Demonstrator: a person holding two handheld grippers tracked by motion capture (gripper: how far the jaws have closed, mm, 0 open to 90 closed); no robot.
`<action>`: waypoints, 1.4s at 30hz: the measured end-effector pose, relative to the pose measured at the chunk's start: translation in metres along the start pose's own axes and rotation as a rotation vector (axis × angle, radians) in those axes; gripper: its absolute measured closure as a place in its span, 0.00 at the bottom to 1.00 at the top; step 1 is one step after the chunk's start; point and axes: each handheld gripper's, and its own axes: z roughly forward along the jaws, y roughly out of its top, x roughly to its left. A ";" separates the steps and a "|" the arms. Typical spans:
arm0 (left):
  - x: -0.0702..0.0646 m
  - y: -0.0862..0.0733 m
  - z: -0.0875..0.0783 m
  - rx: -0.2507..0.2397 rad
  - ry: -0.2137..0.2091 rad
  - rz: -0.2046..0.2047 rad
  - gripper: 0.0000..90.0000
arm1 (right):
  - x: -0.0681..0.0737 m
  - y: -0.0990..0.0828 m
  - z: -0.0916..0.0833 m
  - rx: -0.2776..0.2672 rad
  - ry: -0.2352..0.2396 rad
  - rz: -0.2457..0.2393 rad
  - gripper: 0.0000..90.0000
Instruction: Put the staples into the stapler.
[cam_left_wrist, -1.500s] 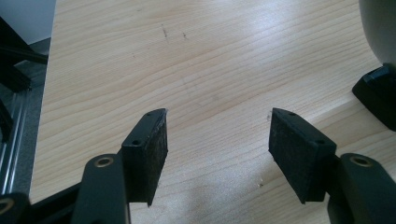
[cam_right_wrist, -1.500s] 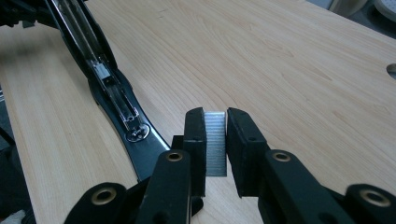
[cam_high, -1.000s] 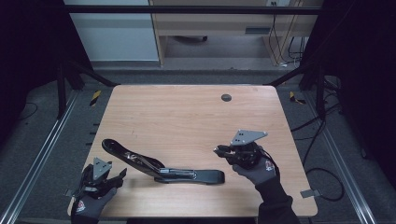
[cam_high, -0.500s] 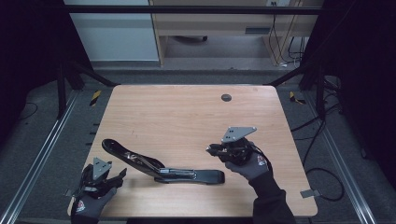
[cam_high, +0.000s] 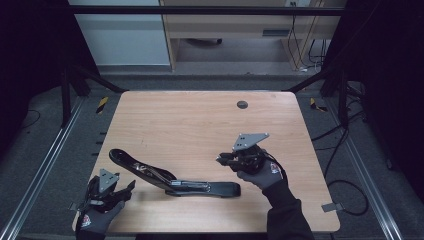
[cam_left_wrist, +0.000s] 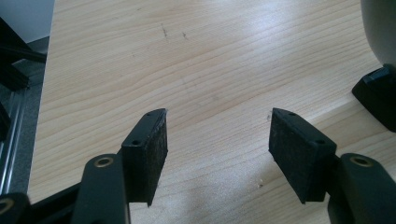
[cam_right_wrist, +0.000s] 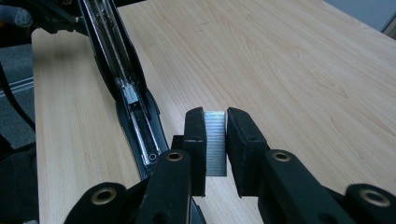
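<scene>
The right tool (cam_right_wrist: 215, 140) pinches a strip of staples (cam_right_wrist: 215, 142), carrying it toward the stapler (cam_high: 175, 177) lying opened flat at six o'clock on the surface (cam_high: 200, 125), its channel bared for loading. The left tool (cam_left_wrist: 217, 154), gaping empty, waits at seven o'clock. No readable lettering anywhere.

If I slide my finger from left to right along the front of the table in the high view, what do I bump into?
Left tongs in a gloved hand → long black stapler lying opened up → right tongs in the other gloved hand, pinching a silvery strip of staples.
</scene>
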 end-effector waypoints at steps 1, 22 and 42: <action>0.000 0.000 0.000 0.000 0.000 0.000 0.41 | 0.000 0.000 0.001 0.003 0.001 -0.003 0.87; 0.000 0.000 0.000 -0.002 -0.001 -0.001 0.41 | 0.000 0.006 0.022 0.022 0.040 -0.009 0.87; 0.000 0.000 0.000 -0.002 -0.001 -0.001 0.41 | 0.007 0.010 0.043 0.039 0.132 -0.056 0.87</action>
